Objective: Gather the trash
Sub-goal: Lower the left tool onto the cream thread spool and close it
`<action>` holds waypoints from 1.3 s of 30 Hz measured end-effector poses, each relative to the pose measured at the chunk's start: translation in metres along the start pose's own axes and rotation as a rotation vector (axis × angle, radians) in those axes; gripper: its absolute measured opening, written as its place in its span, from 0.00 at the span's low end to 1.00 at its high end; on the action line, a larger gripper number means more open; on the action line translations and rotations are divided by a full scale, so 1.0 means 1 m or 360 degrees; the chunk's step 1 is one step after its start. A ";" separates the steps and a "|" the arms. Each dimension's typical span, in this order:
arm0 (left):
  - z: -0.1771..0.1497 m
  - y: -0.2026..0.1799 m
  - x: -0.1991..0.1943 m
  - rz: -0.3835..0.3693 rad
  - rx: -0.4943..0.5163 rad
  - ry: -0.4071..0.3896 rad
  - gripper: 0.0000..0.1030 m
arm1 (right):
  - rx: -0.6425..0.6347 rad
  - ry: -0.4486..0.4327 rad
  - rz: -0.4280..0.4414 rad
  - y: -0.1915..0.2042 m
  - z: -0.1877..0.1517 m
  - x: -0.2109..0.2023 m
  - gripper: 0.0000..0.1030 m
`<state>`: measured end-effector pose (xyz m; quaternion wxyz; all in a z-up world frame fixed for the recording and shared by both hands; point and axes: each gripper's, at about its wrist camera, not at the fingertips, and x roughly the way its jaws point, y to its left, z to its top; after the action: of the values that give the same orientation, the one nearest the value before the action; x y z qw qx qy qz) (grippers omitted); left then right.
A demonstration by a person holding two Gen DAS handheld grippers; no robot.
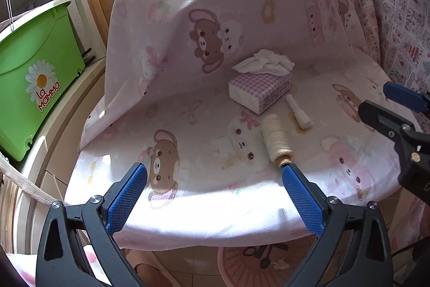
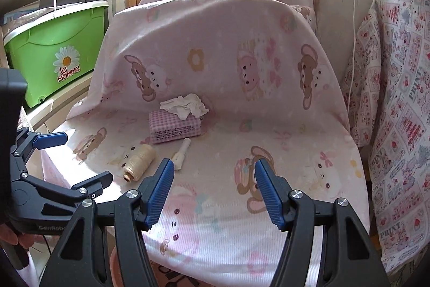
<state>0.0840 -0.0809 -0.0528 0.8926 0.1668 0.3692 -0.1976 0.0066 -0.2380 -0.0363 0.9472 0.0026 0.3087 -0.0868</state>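
Observation:
A crumpled white tissue (image 1: 264, 63) (image 2: 185, 103) lies on top of a pink checked tissue pack (image 1: 259, 92) (image 2: 176, 129) on the covered chair seat. A small rolled white paper (image 1: 298, 115) (image 2: 182, 153) lies in front of the pack. A cream thread spool (image 1: 276, 140) (image 2: 139, 162) lies beside it. My left gripper (image 1: 215, 195) is open and empty above the seat's front edge. My right gripper (image 2: 212, 191) is open and empty, to the right of the spool; it shows at the right edge of the left wrist view (image 1: 387, 106).
A pink basket (image 1: 258, 265) stands on the floor under the seat's front edge. A green lidded box (image 1: 35, 71) (image 2: 56, 53) sits on a shelf at left. A patterned cloth (image 2: 397, 125) hangs at right. The chair back (image 2: 215, 50) rises behind the items.

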 end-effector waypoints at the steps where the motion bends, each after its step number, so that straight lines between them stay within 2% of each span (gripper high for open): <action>1: 0.000 -0.001 0.000 0.0001 0.0008 -0.0010 0.97 | 0.0007 0.0002 0.0001 -0.001 0.001 0.002 0.63; 3: -0.001 -0.002 -0.002 -0.0034 0.0005 -0.0043 0.97 | 0.0009 -0.0007 -0.0012 -0.003 0.003 0.004 0.63; 5: -0.003 0.000 -0.005 -0.0126 -0.0047 -0.0093 0.95 | 0.0021 -0.0023 -0.0032 -0.006 0.007 0.005 0.63; 7: -0.004 0.000 -0.006 -0.0221 -0.0100 -0.0135 0.83 | 0.0071 -0.0024 -0.0016 -0.013 0.009 0.007 0.63; 9: -0.003 -0.005 -0.006 -0.0233 -0.0081 -0.0149 0.59 | 0.0108 -0.0015 -0.0011 -0.017 0.010 0.008 0.63; 11: -0.002 -0.012 -0.005 -0.0235 -0.0038 -0.0175 0.48 | 0.0118 -0.0005 -0.0015 -0.018 0.010 0.009 0.63; 14: -0.001 -0.020 -0.002 -0.0279 -0.0015 -0.0185 0.46 | 0.0108 -0.0008 -0.0032 -0.019 0.011 0.008 0.63; 18: 0.002 -0.026 0.006 -0.0335 -0.0068 -0.0151 0.46 | 0.0110 -0.0005 -0.0048 -0.020 0.011 0.008 0.63; 22: 0.004 -0.034 0.012 -0.0296 -0.0048 -0.0150 0.46 | 0.0128 -0.0009 -0.0095 -0.025 0.010 0.010 0.63; 25: 0.004 -0.036 0.016 -0.0268 -0.0025 -0.0131 0.42 | 0.0157 -0.0008 -0.0104 -0.030 0.011 0.012 0.63; 26: 0.005 -0.037 0.017 -0.0272 -0.0021 -0.0125 0.40 | 0.0163 -0.0009 -0.0105 -0.032 0.011 0.012 0.63; 29: 0.004 -0.037 0.026 -0.0293 -0.0046 -0.0079 0.22 | 0.0177 -0.0006 -0.0113 -0.034 0.010 0.012 0.63; 32: 0.004 -0.031 0.022 -0.0319 -0.0115 -0.0122 0.21 | 0.0184 -0.0001 -0.0121 -0.035 0.010 0.013 0.63; 39: 0.012 -0.003 -0.004 -0.0285 -0.0227 -0.0227 0.21 | 0.0185 -0.0005 -0.0105 -0.028 0.011 0.015 0.63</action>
<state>0.0868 -0.0884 -0.0418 0.9050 0.0550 0.3314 -0.2611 0.0204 -0.2682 -0.0348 0.9426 0.0472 0.3015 -0.1358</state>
